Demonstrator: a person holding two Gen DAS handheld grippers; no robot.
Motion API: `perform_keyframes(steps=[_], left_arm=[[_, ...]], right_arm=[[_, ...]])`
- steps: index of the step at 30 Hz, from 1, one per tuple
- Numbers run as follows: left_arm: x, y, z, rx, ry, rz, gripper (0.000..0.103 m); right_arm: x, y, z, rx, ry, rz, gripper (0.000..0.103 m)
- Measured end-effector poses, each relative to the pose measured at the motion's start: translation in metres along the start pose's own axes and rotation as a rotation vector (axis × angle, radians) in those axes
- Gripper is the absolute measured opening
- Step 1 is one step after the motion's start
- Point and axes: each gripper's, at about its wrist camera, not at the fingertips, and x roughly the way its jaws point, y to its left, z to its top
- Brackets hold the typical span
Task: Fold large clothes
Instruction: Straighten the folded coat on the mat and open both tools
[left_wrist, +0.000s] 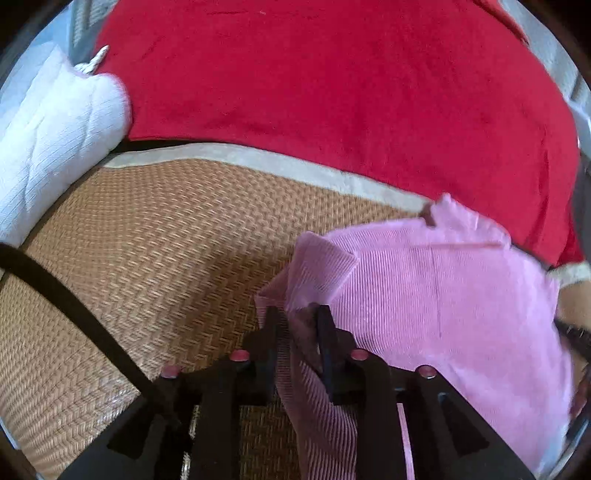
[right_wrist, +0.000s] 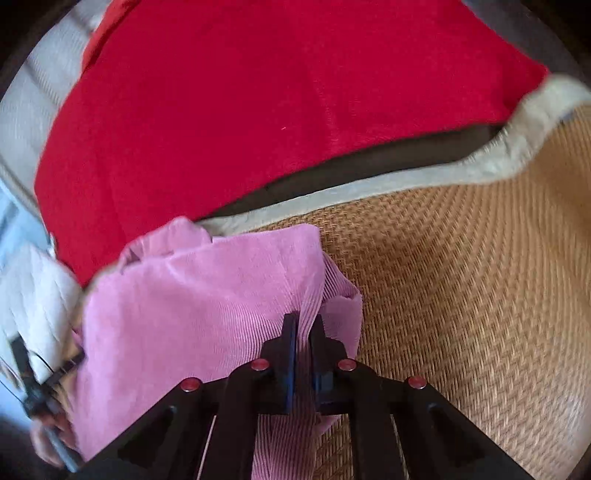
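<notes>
A pink ribbed garment (left_wrist: 443, 295) hangs lifted between my two grippers above a woven straw mat (left_wrist: 147, 258). My left gripper (left_wrist: 297, 314) is shut on the garment's left edge, with cloth bunched between its fingers. In the right wrist view the same pink garment (right_wrist: 192, 314) spreads to the left, and my right gripper (right_wrist: 303, 321) is shut on its right edge. The other gripper and the hand that holds it show dimly at the far left of that view (right_wrist: 40, 384).
A red blanket (left_wrist: 332, 92) covers the area behind the mat and also shows in the right wrist view (right_wrist: 258, 110). A white quilted cushion (left_wrist: 55, 140) lies at the left. The mat has a pale cloth border (right_wrist: 369, 188). A black cable (left_wrist: 74, 306) crosses the mat.
</notes>
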Motion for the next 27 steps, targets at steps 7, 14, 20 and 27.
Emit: perform_keyframes(steps=[7,14,20,27], left_arm=[[-0.083,-0.008,-0.007,-0.013,-0.192,-0.033,0.067],[-0.128,-0.035,-0.068,0.067,-0.186,-0.08,0.074],[-0.097,-0.031,-0.099,0.078,-0.046,0.006,0.074],[-0.096,-0.026,-0.102,0.059,-0.042,0.019,0.074]], right_arm=[[-0.078,0.028,-0.029,-0.023,-0.168,0.05,0.079],[-0.077,0.067,-0.099,-0.087,-0.062,0.33,0.081],[-0.055,0.013,-0.12,0.108,-0.031,0.222,0.077],[-0.079,0.039,-0.122,0.004,-0.075,0.19,0.077]])
